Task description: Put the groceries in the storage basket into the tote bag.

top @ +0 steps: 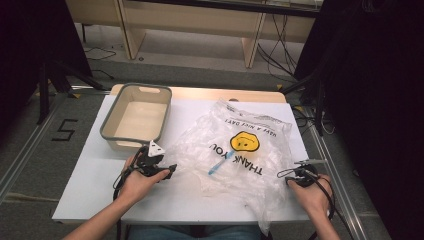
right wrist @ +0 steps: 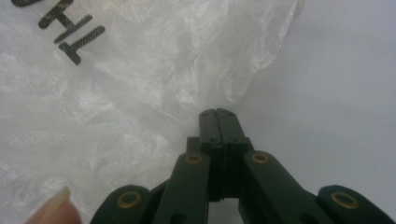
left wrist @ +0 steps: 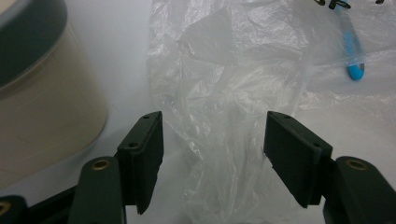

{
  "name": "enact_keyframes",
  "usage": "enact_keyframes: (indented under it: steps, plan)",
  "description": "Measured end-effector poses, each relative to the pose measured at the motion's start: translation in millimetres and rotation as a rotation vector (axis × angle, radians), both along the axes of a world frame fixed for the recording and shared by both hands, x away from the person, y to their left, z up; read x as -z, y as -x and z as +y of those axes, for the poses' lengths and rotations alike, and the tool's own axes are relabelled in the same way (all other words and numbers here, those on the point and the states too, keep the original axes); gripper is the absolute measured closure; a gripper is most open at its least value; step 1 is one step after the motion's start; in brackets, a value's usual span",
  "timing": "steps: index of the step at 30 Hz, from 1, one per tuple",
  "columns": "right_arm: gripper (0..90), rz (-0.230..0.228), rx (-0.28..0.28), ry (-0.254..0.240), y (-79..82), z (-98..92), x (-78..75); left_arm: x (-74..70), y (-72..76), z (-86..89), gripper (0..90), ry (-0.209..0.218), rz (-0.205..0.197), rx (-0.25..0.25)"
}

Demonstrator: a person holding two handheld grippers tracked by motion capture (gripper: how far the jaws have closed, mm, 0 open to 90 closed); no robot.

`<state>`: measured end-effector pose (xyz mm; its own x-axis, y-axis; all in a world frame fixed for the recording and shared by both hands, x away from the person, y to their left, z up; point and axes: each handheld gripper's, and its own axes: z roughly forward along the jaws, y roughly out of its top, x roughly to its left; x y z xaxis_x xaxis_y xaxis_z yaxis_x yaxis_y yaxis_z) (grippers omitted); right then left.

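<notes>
A crumpled clear plastic bag [top: 235, 150] with a yellow smiley face and "THANK YOU" print lies on the white table [top: 95, 175]. A blue pen-like item [top: 217, 164] shows through the film. My left gripper [top: 169, 172] is at the bag's left edge. In the left gripper view it [left wrist: 215, 126] stands open, its jaws on either side of a raised fold of the bag [left wrist: 224, 107], with the blue item [left wrist: 355, 58] farther off. My right gripper [top: 291, 178] is at the bag's right edge. In the right gripper view it [right wrist: 218, 112] is shut where the bag's [right wrist: 140, 84] wrinkles converge.
A beige bin with a grey rim [top: 107, 125] stands at the back left of the table, close to my left gripper; its wall [left wrist: 42, 121] shows in the left gripper view. Cables trail from both grippers. Bare table [right wrist: 336, 93] lies right of the bag.
</notes>
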<state>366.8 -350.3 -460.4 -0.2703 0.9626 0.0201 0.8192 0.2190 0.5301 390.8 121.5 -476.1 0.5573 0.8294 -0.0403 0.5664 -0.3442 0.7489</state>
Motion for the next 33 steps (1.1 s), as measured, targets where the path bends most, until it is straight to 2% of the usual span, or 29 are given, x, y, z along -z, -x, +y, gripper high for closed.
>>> enact_keyframes:
  steps: [3,4,6,9,11,12,15,16,17,20,24,30,33]
  plan:
    - [89.8,-0.067,0.037,-0.018,3.0,-2.5,-8.1,0.3,-0.1,0.4,37.4,0.001,0.001,-0.002]
    - [81.8,-0.100,0.057,-0.024,4.4,-3.9,-10.7,0.5,-0.1,0.3,37.4,0.001,0.001,-0.002]
    - [70.6,-0.117,0.090,-0.047,5.6,-5.4,-11.8,0.9,0.3,-0.6,37.4,0.000,0.000,0.001]
    - [58.2,-0.106,0.104,-0.063,8.2,-4.4,-9.3,0.0,0.8,-0.9,37.4,-0.006,0.000,0.006]
    - [54.3,-0.061,0.098,-0.063,9.5,-2.2,-4.9,-0.1,0.8,-0.9,37.4,-0.006,0.000,0.006]
    - [54.4,-0.047,0.089,-0.074,9.8,-0.8,-1.7,0.1,0.7,-0.7,37.4,-0.006,0.001,0.007]
    - [62.6,0.004,0.069,-0.086,8.7,2.8,3.8,0.3,0.7,-0.6,37.4,-0.005,0.001,0.006]
    - [68.4,0.009,0.063,-0.074,8.3,4.1,4.9,0.3,0.8,-0.6,37.4,-0.003,0.002,0.005]
    - [75.3,0.009,0.048,-0.032,7.7,4.7,4.2,0.2,0.9,-0.6,37.4,-0.003,0.002,0.005]
    - [89.9,0.013,0.009,-0.017,3.8,3.9,4.5,0.5,0.7,-0.6,37.4,-0.004,0.003,0.007]
    - [90.0,0.006,-0.014,-0.004,0.9,4.4,3.7,0.8,0.5,-0.7,37.3,-0.002,0.004,0.008]
    - [90.0,-0.072,0.007,0.077,-14.5,-7.3,-0.9,1.4,0.0,-2.0,37.2,-0.001,0.011,0.008]
    - [90.0,-0.107,0.012,0.103,-26.8,-10.7,1.7,1.4,0.2,-3.1,36.9,0.018,0.020,0.010]
